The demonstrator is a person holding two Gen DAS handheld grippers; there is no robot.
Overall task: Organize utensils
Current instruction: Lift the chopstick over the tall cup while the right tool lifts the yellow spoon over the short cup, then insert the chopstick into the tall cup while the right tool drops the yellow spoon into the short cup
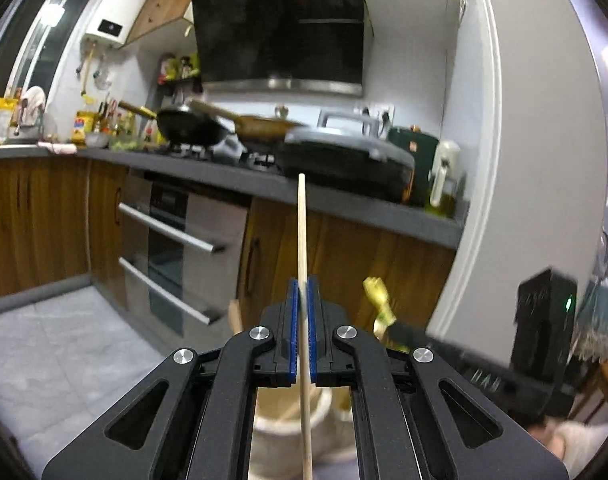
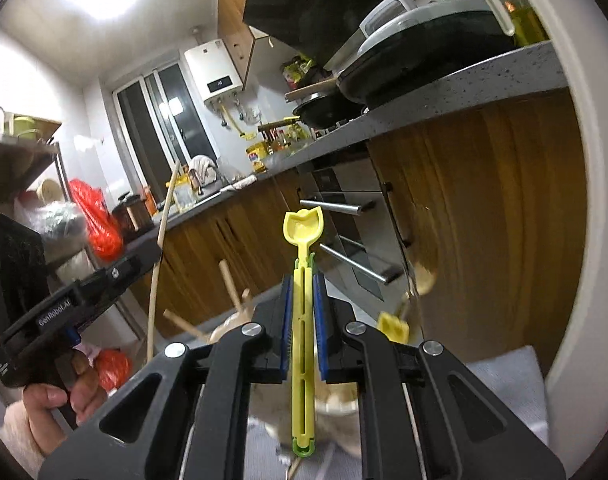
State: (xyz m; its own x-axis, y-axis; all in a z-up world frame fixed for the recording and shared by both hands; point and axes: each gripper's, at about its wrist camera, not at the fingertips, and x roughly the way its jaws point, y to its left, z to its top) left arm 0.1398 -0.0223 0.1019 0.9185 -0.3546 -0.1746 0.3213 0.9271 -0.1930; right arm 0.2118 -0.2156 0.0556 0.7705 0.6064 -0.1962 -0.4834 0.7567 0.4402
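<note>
My left gripper point(image 1: 302, 286) is shut on a single wooden chopstick point(image 1: 302, 232) that stands upright through the jaws. Below it sits a cream utensil holder point(image 1: 288, 424) with wooden utensils inside. My right gripper point(image 2: 302, 280) is shut on a yellow plastic spoon point(image 2: 302, 236), its bowl pointing up. The spoon also shows in the left wrist view point(image 1: 377, 298). The left gripper body point(image 2: 64, 312) and its chopstick point(image 2: 160, 248) appear at the left of the right wrist view. Wooden handles point(image 2: 232, 284) stick up from the holder beneath.
A grey countertop point(image 1: 343, 200) carries pans point(image 1: 192, 124), a griddle point(image 1: 343, 156) and bottles. Wooden cabinets point(image 1: 343, 272) and an oven with steel handles point(image 1: 168, 232) lie below it. A grey mat point(image 1: 64, 344) covers the surface. A shelf with red bags point(image 2: 96, 216) stands at left.
</note>
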